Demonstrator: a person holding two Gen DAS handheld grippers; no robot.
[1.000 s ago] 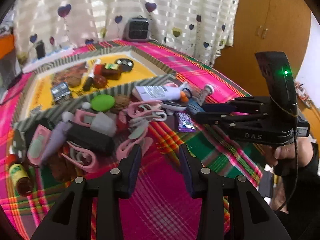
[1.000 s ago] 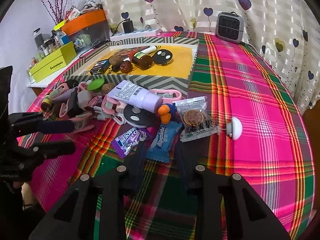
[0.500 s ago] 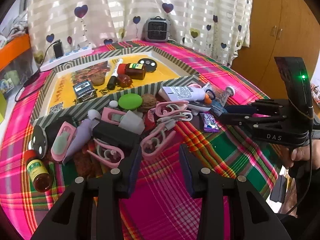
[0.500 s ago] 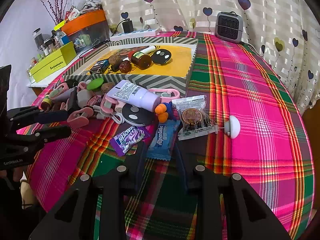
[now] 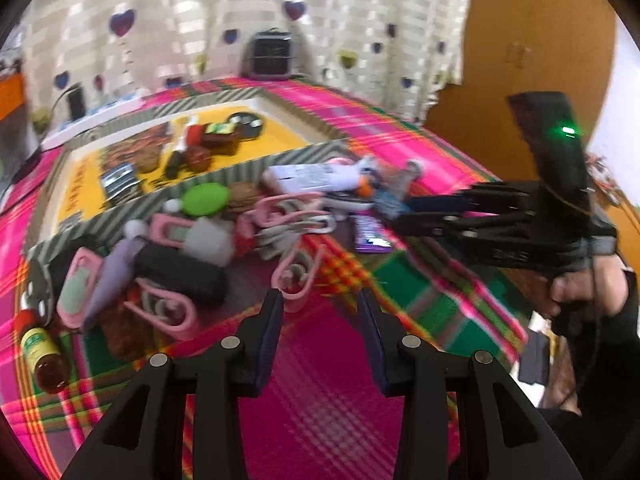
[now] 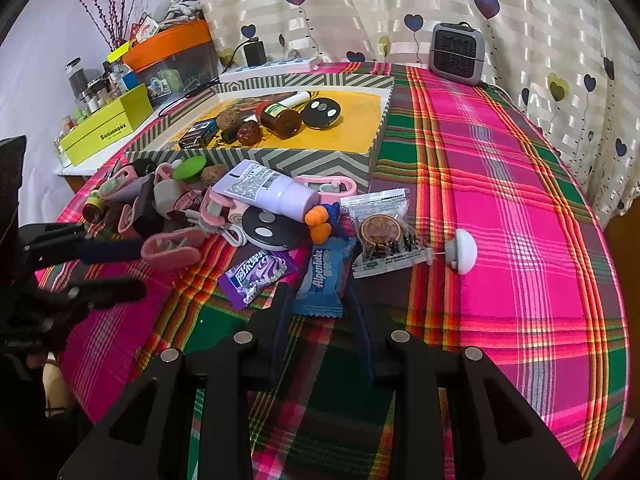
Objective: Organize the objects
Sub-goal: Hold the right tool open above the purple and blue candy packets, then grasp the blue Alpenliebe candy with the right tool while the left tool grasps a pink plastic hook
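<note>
A heap of small items lies on the plaid cloth in front of a zigzag-patterned box [image 6: 304,162] with a yellow floor. My right gripper [image 6: 317,292] is open, and the near end of a blue candy [image 6: 324,276] lies flat between its fingertips without being pressed. A purple candy [image 6: 256,272] lies just to its left. My left gripper [image 5: 320,308] is open and holds nothing. A pink clip [image 5: 294,280] lies just ahead of its left finger. In the right wrist view the left gripper [image 6: 142,268] points at that pink clip [image 6: 172,246]. The left wrist view shows the right gripper [image 5: 392,212] from the side.
A white tube [image 6: 264,192], a black disc [image 6: 272,228], a cookie packet [image 6: 380,232] and a white knob [image 6: 464,250] lie near the candies. A small brown bottle [image 5: 40,348] lies far left. A heater [image 6: 456,54] stands at the back. A lime box [image 6: 108,128] sits off-table.
The left gripper drew back a little from the heap, then came forward again, and its view is now blurred. The right gripper and the candies have not moved.
</note>
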